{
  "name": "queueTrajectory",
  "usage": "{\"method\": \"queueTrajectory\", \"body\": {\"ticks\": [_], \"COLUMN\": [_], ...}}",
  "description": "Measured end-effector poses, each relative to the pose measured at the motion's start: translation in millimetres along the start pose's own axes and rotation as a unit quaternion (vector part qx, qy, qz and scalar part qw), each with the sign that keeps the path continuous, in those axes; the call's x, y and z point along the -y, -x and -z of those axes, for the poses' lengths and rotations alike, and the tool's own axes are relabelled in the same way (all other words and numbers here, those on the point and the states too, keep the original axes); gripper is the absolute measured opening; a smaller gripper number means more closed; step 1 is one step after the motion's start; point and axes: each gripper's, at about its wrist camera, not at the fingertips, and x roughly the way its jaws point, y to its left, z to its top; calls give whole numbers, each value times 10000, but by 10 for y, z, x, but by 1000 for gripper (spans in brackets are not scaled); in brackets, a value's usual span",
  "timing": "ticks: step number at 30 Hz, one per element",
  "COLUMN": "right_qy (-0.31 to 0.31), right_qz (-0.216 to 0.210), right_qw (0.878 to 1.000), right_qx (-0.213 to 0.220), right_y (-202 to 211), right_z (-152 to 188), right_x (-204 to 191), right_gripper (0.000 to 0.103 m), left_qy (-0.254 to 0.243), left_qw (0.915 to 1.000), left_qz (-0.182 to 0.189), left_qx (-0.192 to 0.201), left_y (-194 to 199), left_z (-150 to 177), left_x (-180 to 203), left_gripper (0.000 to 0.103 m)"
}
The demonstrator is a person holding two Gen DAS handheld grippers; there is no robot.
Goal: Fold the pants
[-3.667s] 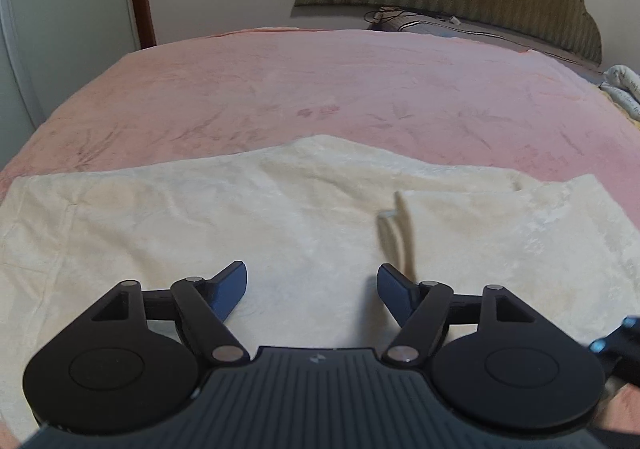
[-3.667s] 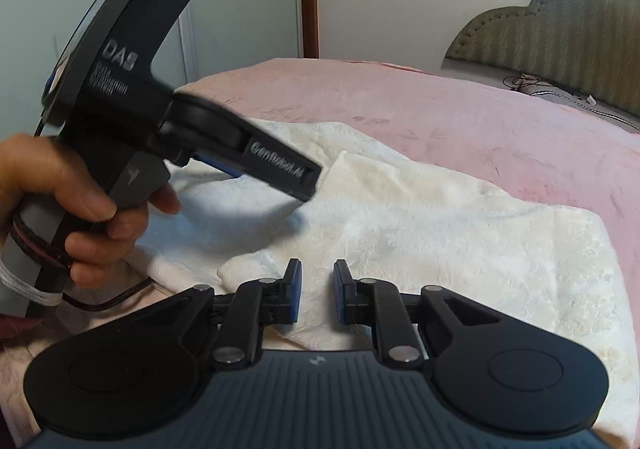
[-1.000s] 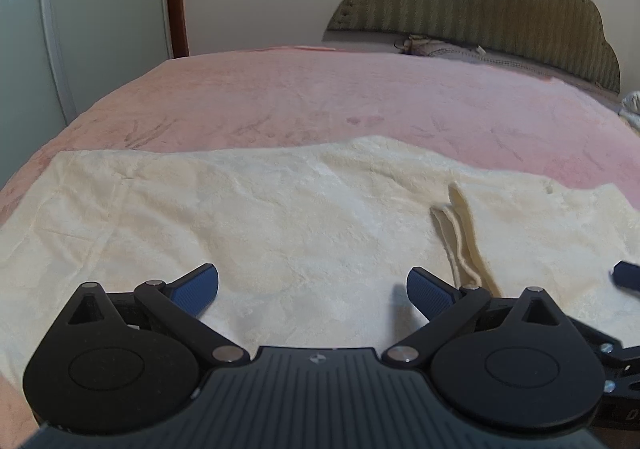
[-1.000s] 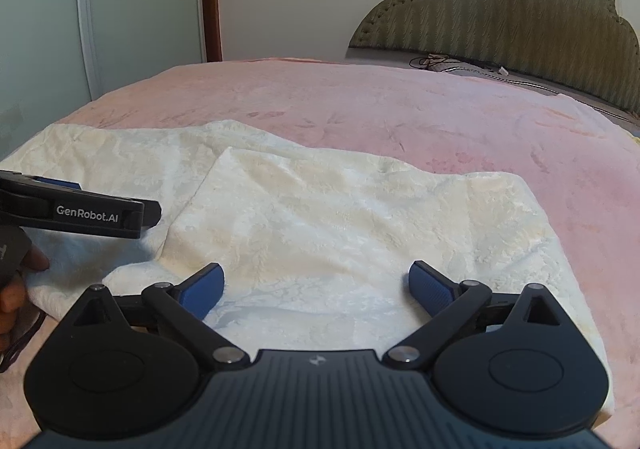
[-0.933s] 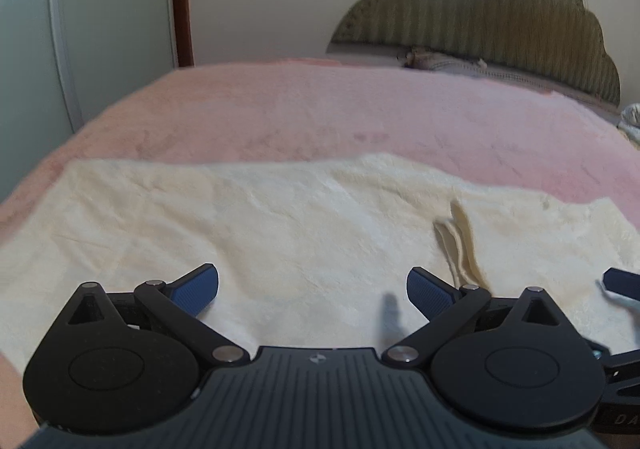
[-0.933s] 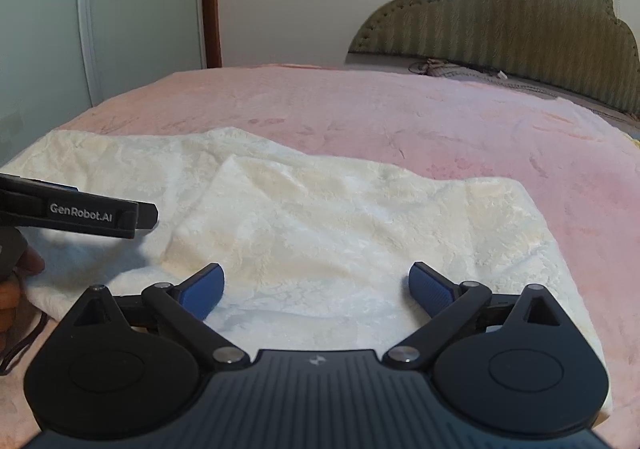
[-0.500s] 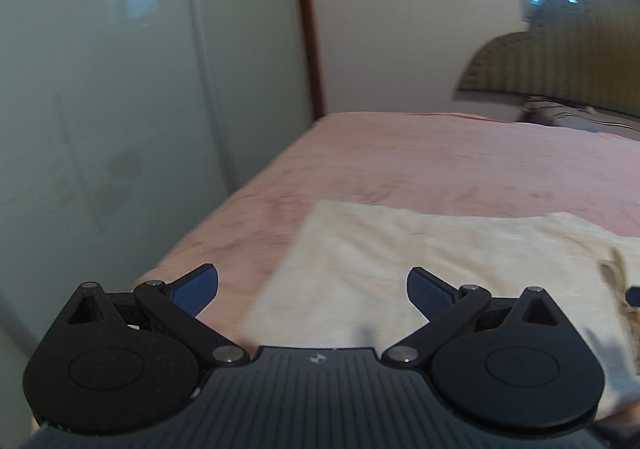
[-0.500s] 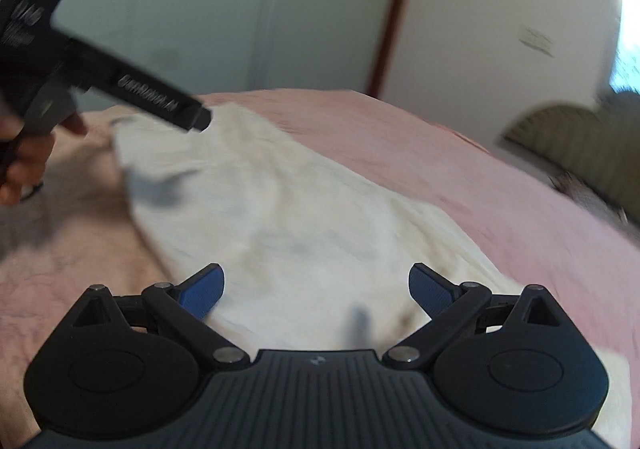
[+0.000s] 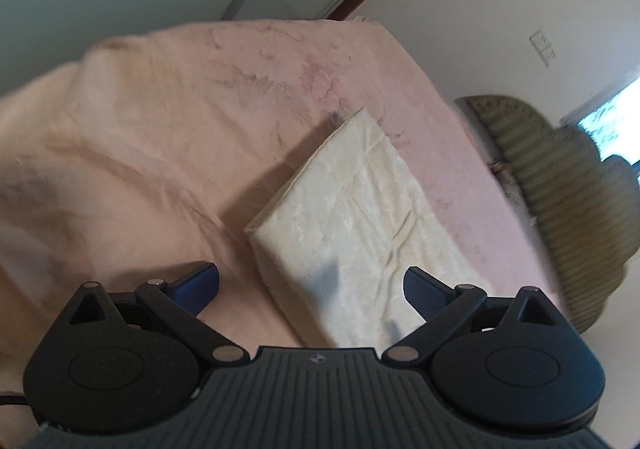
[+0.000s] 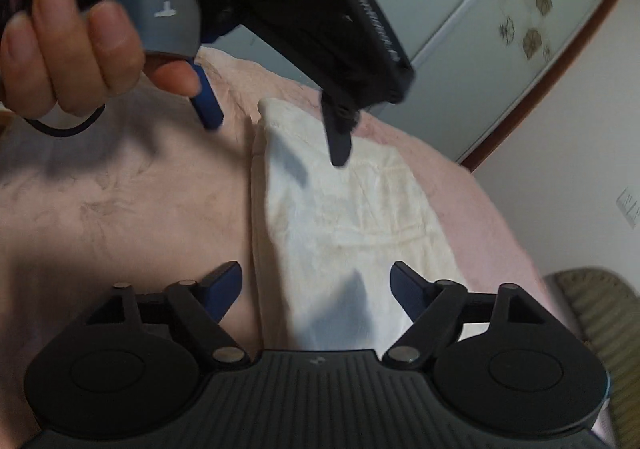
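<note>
We find the left gripper (image 9: 311, 287) with its jaws spread wide and nothing between them, held above the near end of the pants. The right gripper (image 10: 316, 281) is likewise spread wide and empty, hovering over the opposite end of the same garment. In the right wrist view the left gripper (image 10: 276, 131) appears from the side, carried in the person's left hand (image 10: 76, 49); one blue finger (image 10: 206, 101) stands over the blanket and the other dark finger (image 10: 338, 141) over the cloth, neither visibly touching it.

The largest item is the pink blanket (image 9: 160, 137) covering the bed, creased and mottled. Behind it stands a pale wardrobe door (image 10: 472, 9) with flower decals and a brown frame. An olive padded headboard (image 9: 568, 189) closes the far right of the left wrist view, with a bright window (image 9: 616, 117) above it and a wall socket (image 9: 542, 49) on the white wall.

The cream pants (image 9: 360, 225) lie on the blanket as a long, narrow folded stack, layers visible along the near edge, surface lightly wrinkled. In the right wrist view the pants (image 10: 344, 217) run from between the right jaws away toward the left gripper. A dark cable (image 10: 64, 127) loops below the hand.
</note>
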Motion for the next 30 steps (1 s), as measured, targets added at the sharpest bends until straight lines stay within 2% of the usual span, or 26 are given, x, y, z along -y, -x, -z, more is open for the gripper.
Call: {"method": "queueTrajectory", "body": {"ticks": [1, 2, 3, 6, 8, 10, 14, 16, 17, 19, 21, 22, 24, 25, 27, 29, 30], "right_qy": [78, 117, 140, 190, -57, -578, -1868, -2156, -2208, -2356, -2714, -2892, -3324, -3481, -3634, -3598, -3586], "right_qz": [-15, -76, -125, -48, -90, -189, -398, -530, -713, -1493, -2045, -2055, -1737, -1551, -1411, -1579, -1552], "right_qw": [10000, 9999, 9998, 9997, 9997, 9977, 9798, 9733, 9714, 9593, 9378, 9318, 9244, 9233, 9208, 9176, 9195], "right_qx": [-2, -1, 2, 110, 203, 307, 598, 585, 503, 450, 709, 764, 688, 486, -93, -596, -420], "right_y": [-28, -55, -59, -129, -141, -111, 12, 42, 35, 87, 213, 244, 208, 135, -97, -344, -327], "right_z": [-26, -47, -55, -106, -128, -119, -53, -24, -19, 20, 79, 107, 185, 235, 356, 475, 500], "right_x": [-28, -51, -78, -121, -73, 74, 478, 607, 636, 698, 830, 911, 1108, 1172, 1214, 1133, 1109], "right_gripper": [53, 49, 38, 29, 26, 24, 24, 24, 24, 24, 24, 24, 25, 25, 25, 25, 26], "left_qy": [119, 231, 295, 398, 373, 316, 225, 212, 221, 249, 222, 160, 70, 7, -169, -315, -371], "left_qw": [9999, 9994, 9989, 9977, 9976, 9974, 9972, 9972, 9973, 9973, 9976, 9978, 9985, 9988, 9994, 9992, 9988], "left_qz": [110, 243, 351, 529, 580, 645, 711, 704, 690, 668, 636, 624, 517, 456, 227, 28, 37], "left_qx": [-42, -69, -96, -126, -85, -52, 62, 139, 153, 186, 185, 184, 168, 170, 205, 258, 306], "left_y": [-13, -30, -50, -192, -251, -311, -420, -486, -519, -565, -592, -602, -613, -616, -631, -632, -613], "left_z": [-19, -37, -45, -65, -65, -80, -122, -173, -202, -253, -285, -293, -296, -292, -292, -276, -269], "left_x": [-19, -33, -42, -46, -20, 26, 88, 111, 115, 112, 108, 116, 139, 154, 180, 192, 205], "left_gripper": [98, 98, 98, 97, 97, 97, 97, 93, 91, 87, 77, 75, 61, 57, 35, 19, 16]}}
